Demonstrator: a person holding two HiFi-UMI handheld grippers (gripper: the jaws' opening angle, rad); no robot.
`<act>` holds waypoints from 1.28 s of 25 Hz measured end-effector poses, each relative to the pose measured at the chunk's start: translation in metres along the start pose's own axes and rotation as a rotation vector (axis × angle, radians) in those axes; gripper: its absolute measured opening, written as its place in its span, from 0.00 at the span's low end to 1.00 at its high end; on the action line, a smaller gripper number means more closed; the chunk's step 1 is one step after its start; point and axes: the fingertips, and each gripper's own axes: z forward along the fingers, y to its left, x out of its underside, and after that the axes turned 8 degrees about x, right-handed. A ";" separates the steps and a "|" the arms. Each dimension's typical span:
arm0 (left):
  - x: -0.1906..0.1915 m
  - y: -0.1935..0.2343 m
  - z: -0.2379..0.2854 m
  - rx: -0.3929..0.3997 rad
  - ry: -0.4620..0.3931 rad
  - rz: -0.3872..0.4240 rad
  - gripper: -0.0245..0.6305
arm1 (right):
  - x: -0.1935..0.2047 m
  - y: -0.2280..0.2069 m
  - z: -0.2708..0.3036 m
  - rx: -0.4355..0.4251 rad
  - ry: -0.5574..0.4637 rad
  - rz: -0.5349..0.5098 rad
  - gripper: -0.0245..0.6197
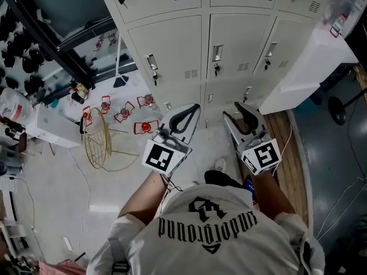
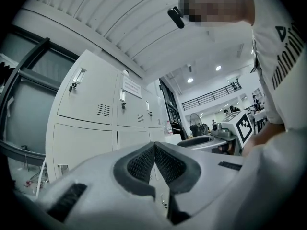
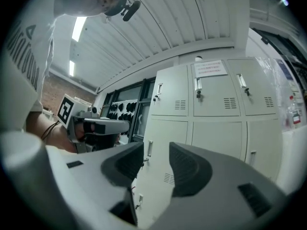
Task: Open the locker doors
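We hold both arms out low, squaring up, it seems, to the bank of locker doors [image 1: 172,53], all of which look shut. The left hand-held gripper [image 1: 194,109] has its jaws pressed together on nothing, while the right hand-held gripper [image 1: 233,110] keeps its jaws apart and empty, probably ready for a door handle [image 1: 217,52]. The doors lie ahead of and above both sets of jaws, clear of them, nothing touching.

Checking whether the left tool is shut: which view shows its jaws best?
The left gripper view: the left tool is shut, tips meeting, nothing between. The head view shows it from above, tips together; the right gripper view shows only its side.
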 end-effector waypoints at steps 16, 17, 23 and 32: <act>-0.047 0.104 0.119 -0.081 -0.055 0.133 0.05 | -0.093 -0.107 0.131 -0.103 -0.190 -0.138 0.29; -0.051 0.108 0.125 -0.085 -0.058 0.143 0.05 | -0.099 -0.112 0.138 -0.106 -0.199 -0.143 0.30; -0.078 0.135 0.161 -0.104 -0.074 0.195 0.05 | -0.137 -0.142 0.175 -0.139 -0.259 -0.172 0.29; -0.128 0.172 0.186 -0.147 -0.148 0.296 0.05 | -0.189 -0.179 0.227 -0.122 -0.286 -0.141 0.25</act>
